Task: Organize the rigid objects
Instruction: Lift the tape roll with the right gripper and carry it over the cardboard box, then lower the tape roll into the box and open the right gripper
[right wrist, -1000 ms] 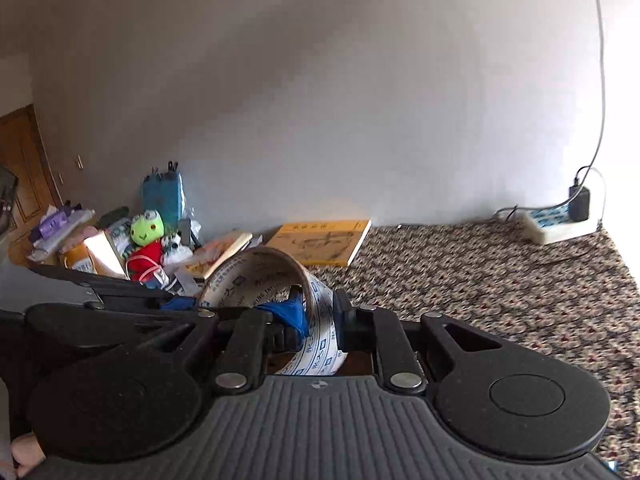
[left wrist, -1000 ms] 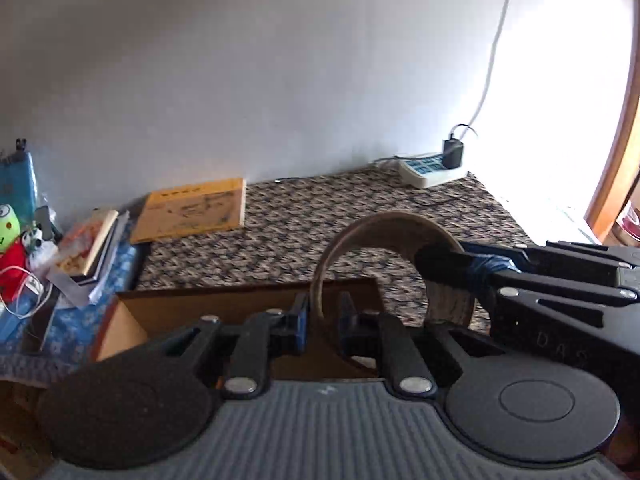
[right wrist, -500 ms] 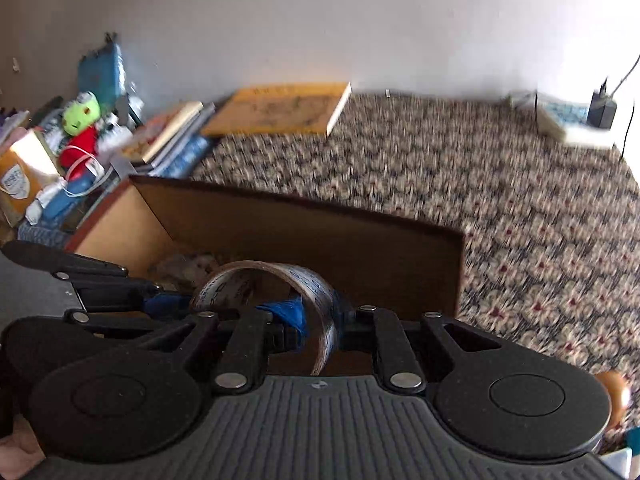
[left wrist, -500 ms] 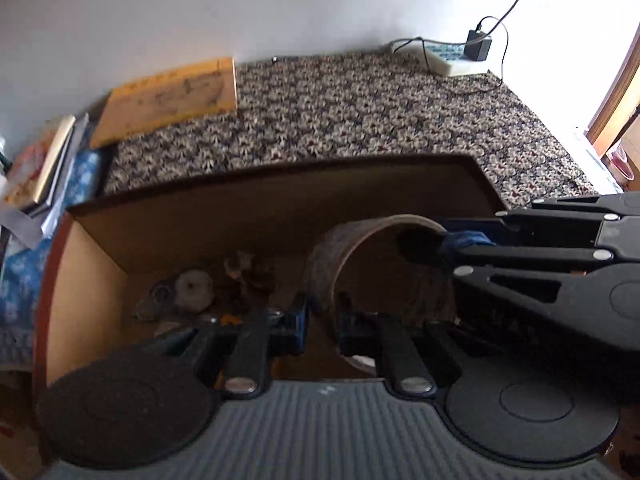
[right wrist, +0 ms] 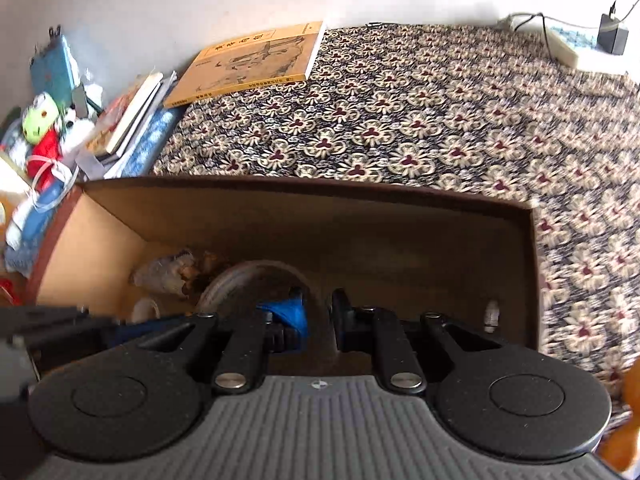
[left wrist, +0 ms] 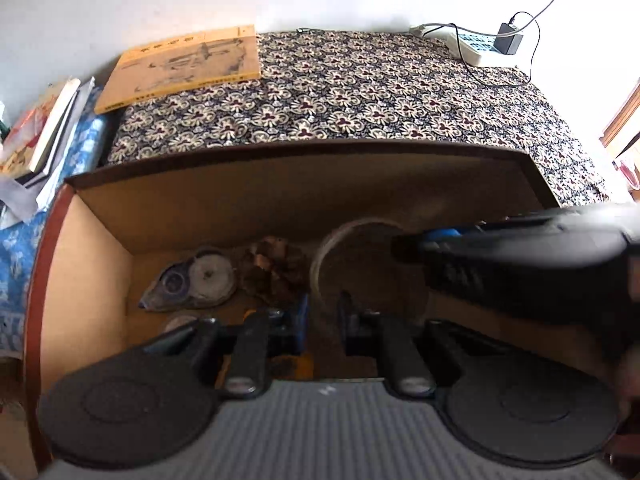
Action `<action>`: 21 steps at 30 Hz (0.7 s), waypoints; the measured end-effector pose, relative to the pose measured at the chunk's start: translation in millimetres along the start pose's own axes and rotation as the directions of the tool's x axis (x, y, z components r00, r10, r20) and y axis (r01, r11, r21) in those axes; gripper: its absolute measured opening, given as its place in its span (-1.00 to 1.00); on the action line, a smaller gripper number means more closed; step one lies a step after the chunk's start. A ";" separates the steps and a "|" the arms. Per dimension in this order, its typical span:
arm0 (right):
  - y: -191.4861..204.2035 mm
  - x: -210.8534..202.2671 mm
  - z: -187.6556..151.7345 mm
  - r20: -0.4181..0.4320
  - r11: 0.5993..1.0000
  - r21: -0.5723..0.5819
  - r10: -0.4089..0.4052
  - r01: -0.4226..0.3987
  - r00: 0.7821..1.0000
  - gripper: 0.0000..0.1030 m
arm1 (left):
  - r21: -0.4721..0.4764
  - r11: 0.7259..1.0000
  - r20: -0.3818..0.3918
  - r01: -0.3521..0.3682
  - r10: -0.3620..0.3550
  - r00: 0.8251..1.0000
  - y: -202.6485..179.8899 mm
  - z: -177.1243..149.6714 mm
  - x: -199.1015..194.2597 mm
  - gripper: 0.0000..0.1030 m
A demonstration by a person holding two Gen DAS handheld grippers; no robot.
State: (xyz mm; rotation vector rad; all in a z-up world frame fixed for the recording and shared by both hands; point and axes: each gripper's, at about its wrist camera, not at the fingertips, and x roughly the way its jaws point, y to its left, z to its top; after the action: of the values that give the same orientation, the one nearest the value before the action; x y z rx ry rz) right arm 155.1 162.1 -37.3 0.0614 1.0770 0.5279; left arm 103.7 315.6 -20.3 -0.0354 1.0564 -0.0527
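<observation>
1. Both grippers reach down into an open cardboard box (left wrist: pixel 92 264), and the tape roll (left wrist: pixel 320 264) they share stands on edge inside it, over the box floor near the middle.
2. The left gripper (left wrist: pixel 323 312) has its jaws opening; the roll's band runs between them, and a gap shows on either side of it in the left wrist view.
3. The right gripper (right wrist: pixel 318 314) is clamped shut on the roll's band (right wrist: pixel 256 270), with a blue pad pressed against the inside of the ring.
4. Whether the roll's lower edge touches the box floor cannot be told, since the gripper bodies hide it in both views.
5. In the left wrist view the right gripper (left wrist: pixel 408 246) enters from the right as a dark, blurred mass (it covers the right half of the roll and much of the box's right side).
6. Lying on the box floor to the left are a correction-tape dispenser (left wrist: pixel 192 280) and a brownish crumpled thing (left wrist: pixel 272 264) that is too dim to identify.
7. A small pale object (right wrist: pixel 490 314) sits by the box's right wall, too small to name.
8. The box rests on a floral patterned cloth (left wrist: pixel 380 92); beyond it lie a yellow book (left wrist: pixel 180 66) and a power strip (left wrist: pixel 480 46) with a plugged adapter by the wall.
9. Stacked books (right wrist: pixel 128 116) and a green and red plush toy (right wrist: pixel 38 130) crowd the left edge, partly cut off.
</observation>
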 end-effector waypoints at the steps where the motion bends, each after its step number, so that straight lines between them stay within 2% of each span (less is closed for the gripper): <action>1: -0.1 1.8 -0.7 0.001 1.000 0.011 0.014 -0.014 1.000 -1.00 | 0.006 1.000 0.007 -0.015 0.015 1.000 0.3 -2.2 -0.5 -0.68; 5: 0.1 6.8 0.9 0.018 0.997 0.039 0.060 -0.061 0.998 -1.00 | 0.009 0.998 0.040 -0.069 0.068 0.997 5.2 -9.3 -0.7 -0.45; 7: 0.9 9.5 1.2 0.035 0.996 0.043 0.079 -0.081 0.996 -1.00 | -0.011 0.997 0.053 -0.078 0.078 0.996 8.4 -11.3 -0.9 -0.42; 14: -2.1 15.4 1.3 0.049 0.990 0.061 0.122 -0.125 0.991 -0.89 | -0.040 0.994 0.041 -0.103 0.105 0.994 9.9 -10.9 3.1 -0.17; 21: 3.1 4.4 -0.6 0.068 0.994 0.051 0.092 -0.096 0.993 -0.87 | -0.059 0.990 0.034 -0.126 0.128 0.991 11.5 -11.5 4.7 0.06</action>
State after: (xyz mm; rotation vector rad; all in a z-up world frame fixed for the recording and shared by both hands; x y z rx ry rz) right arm 155.0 166.5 -40.3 0.1765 1.0273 0.5779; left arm 96.4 326.8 -30.6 -0.0198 1.0205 0.0931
